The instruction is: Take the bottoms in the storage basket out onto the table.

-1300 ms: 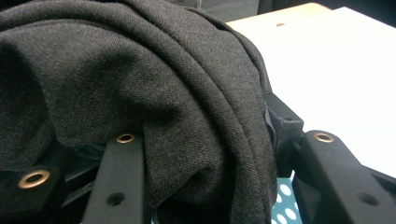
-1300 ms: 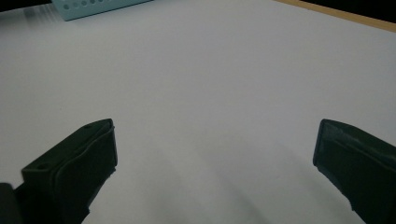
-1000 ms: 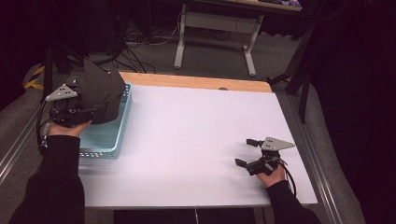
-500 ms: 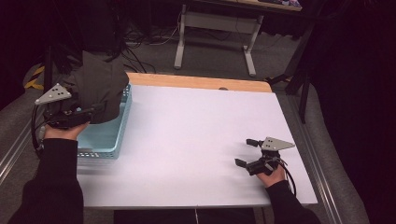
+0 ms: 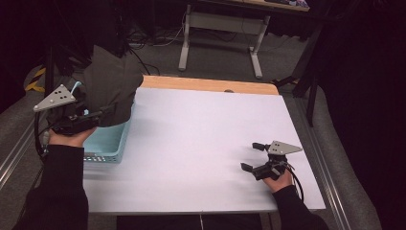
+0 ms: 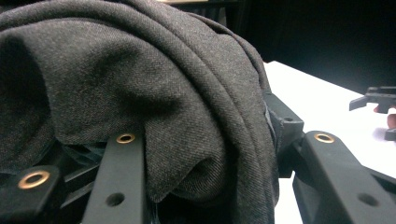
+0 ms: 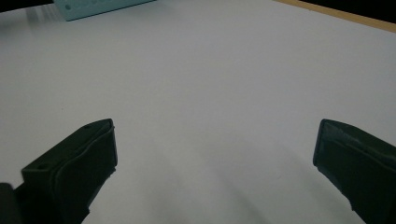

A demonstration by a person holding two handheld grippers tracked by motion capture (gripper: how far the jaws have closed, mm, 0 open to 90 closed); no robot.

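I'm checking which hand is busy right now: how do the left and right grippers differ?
The left gripper is shut on the dark cloth; the right gripper is open with nothing between its jaws. The left one is held up over the blue basket; the right one sits low over the white table. Both are black, hand-held, and carry a grey three-cornered plate.

Cloth (image 5: 109,86) over basket (image 5: 109,146) at table's (image 5: 201,139) left edge; right gripper (image 5: 253,156) near right.
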